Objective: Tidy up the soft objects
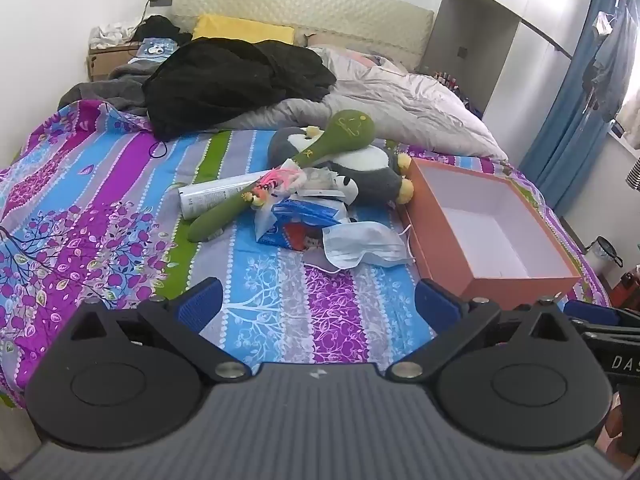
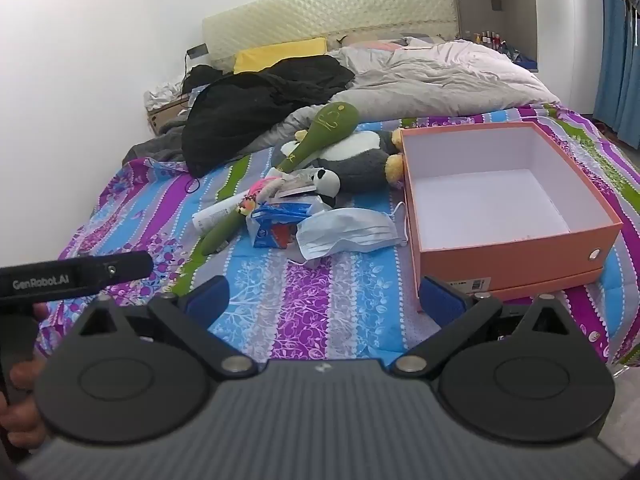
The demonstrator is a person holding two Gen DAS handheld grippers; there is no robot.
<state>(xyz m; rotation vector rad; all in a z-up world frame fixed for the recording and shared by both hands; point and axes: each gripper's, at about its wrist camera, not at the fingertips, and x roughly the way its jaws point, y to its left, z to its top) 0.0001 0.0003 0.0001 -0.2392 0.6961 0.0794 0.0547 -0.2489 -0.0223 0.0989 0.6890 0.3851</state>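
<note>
A pile of objects lies mid-bed: a grey-and-white penguin plush [image 1: 362, 166] [image 2: 360, 156], a long green plush stick [image 1: 304, 160] [image 2: 316, 134], a small panda plush [image 2: 326, 182], a blue face mask [image 1: 362, 244] [image 2: 346, 232], a blue-and-red plastic pack [image 1: 300, 222] [image 2: 276, 222] and a white tube [image 1: 212, 196] [image 2: 212, 214]. An empty orange box [image 1: 490, 220] [image 2: 504, 196] stands to their right. My left gripper [image 1: 318, 304] is open and empty, low over the sheet in front of the pile. My right gripper [image 2: 324, 300] is open and empty, near the box's front corner.
The bed has a striped purple-blue sheet [image 1: 120, 184] [image 2: 352, 292]. A black garment [image 1: 236, 76] [image 2: 256, 104] and a pale duvet [image 1: 400, 100] [image 2: 440, 76] lie behind the pile. A cardboard box [image 1: 108, 60] sits by the headboard. Blue curtains [image 1: 576, 92] hang at the right.
</note>
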